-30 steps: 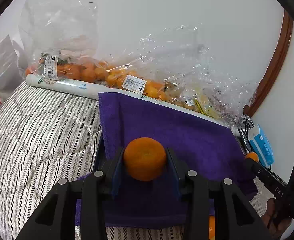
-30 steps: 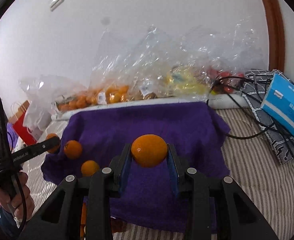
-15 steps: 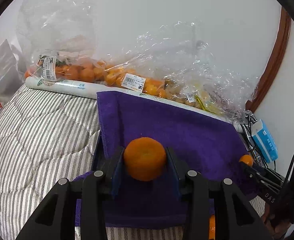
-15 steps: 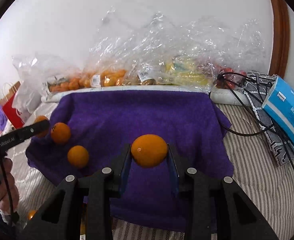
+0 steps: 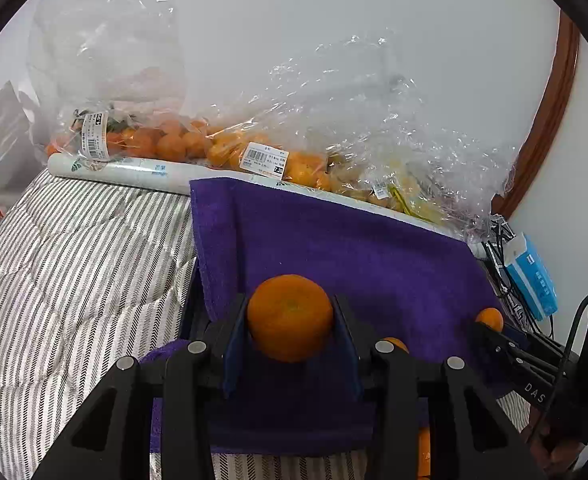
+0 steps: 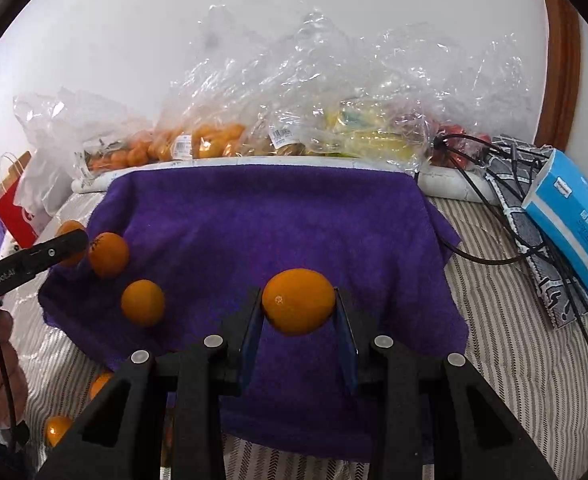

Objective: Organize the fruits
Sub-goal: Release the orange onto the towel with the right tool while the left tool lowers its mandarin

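We are mid-carry: our left gripper point(image 5: 290, 322) is clamped on a mandarin point(image 5: 289, 316) and our right gripper point(image 6: 298, 308) on an orange point(image 6: 298, 300), both hovering over the purple towel point(image 6: 269, 220). Next, we judge, each must lower beside the two oranges point(image 6: 125, 276) at the towel's left edge and release gently.

Two hand-held grippers point(image 5: 289, 320) point(image 6: 298, 304), six loose oranges point(image 6: 142, 302), one purple towel point(image 6: 277, 216), one blue box point(image 6: 574, 224), and several bags point(image 6: 302, 120) of fruit too crumpled to count.
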